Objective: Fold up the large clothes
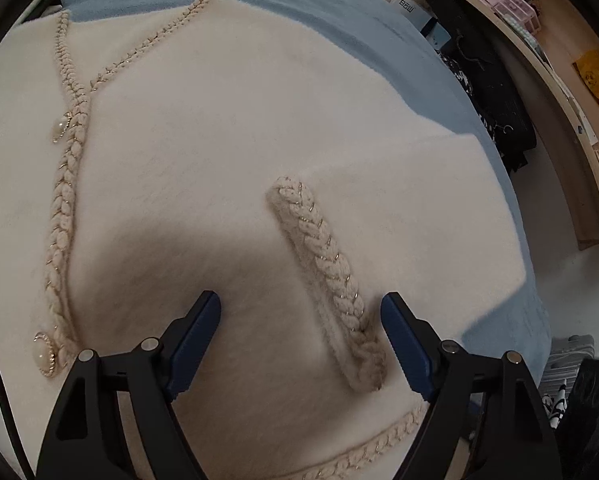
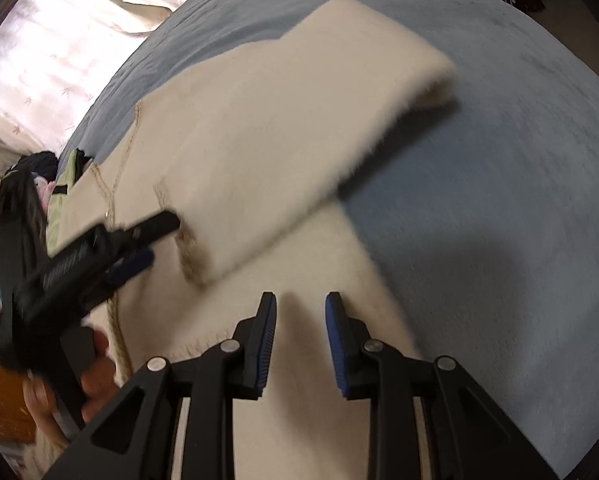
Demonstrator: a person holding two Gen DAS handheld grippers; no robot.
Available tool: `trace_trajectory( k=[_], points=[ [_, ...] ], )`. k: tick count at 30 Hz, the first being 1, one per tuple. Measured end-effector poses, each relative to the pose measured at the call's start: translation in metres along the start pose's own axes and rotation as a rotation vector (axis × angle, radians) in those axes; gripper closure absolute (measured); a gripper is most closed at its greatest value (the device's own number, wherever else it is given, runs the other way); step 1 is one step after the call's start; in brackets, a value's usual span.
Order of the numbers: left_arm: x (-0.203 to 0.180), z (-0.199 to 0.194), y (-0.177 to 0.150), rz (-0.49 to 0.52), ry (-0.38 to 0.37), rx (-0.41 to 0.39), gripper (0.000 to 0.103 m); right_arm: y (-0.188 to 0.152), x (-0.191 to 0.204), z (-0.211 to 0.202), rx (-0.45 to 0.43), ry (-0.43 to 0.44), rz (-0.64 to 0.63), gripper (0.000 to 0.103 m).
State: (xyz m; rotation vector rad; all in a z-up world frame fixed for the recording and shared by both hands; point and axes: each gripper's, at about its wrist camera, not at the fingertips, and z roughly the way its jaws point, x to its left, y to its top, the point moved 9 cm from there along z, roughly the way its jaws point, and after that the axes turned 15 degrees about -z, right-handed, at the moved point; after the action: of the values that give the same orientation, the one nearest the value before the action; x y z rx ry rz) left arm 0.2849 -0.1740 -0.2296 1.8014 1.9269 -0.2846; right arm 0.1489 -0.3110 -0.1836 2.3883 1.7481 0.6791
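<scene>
Blue bed (image 2: pixel 499 200): cream cardigan (image 1: pixel 219 160) lies flat, sleeve (image 2: pixel 299 120) folded inward for compactness; left tool (image 1: pixel 300 312) and right tool (image 2: pixel 300 312) open, empty.

Cream fuzzy cardigan (image 1: pixel 203 168), braided trim, pearl buttons, flat on blue bedspread; sleeve (image 2: pixel 299 128) folded across body.

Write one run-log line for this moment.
stage: sleeve folded across cream cardigan | left gripper: open, above cuff braid | right gripper: open, empty | surface: blue bedspread
</scene>
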Motion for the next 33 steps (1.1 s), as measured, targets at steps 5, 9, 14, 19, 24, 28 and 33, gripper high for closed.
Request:
trace_trajectory(
  k=[5,9,14,19,24,28,33],
  points=[
    [-0.018,0.011,-0.001,-0.012,-0.042,0.004,0.029,-0.005,0.006,0.002,-0.018,-0.040,-0.080,0.077],
    [-0.036,0.024,-0.005,0.011,-0.044,0.030,0.057,-0.007,0.010,0.008,-0.032,-0.071,-0.112,0.074],
    [-0.050,0.027,-0.005,0.062,0.031,0.004,0.090,-0.012,0.007,0.006,-0.068,-0.085,-0.134,0.074],
    [-0.085,-0.030,0.025,0.167,0.070,-0.154,0.091,-0.017,0.013,0.007,-0.098,-0.113,-0.184,0.073],
    [-0.102,-0.116,0.075,0.181,0.034,-0.333,0.091,-0.025,0.008,0.003,-0.101,-0.103,-0.178,0.072],
    [-0.079,-0.165,0.105,0.179,0.085,-0.441,0.091,-0.027,0.005,-0.001,-0.072,-0.122,-0.199,0.072],
    [-0.044,-0.173,0.122,0.134,0.134,-0.450,0.091,-0.007,0.007,-0.006,-0.033,-0.091,-0.146,0.066]
  ],
)
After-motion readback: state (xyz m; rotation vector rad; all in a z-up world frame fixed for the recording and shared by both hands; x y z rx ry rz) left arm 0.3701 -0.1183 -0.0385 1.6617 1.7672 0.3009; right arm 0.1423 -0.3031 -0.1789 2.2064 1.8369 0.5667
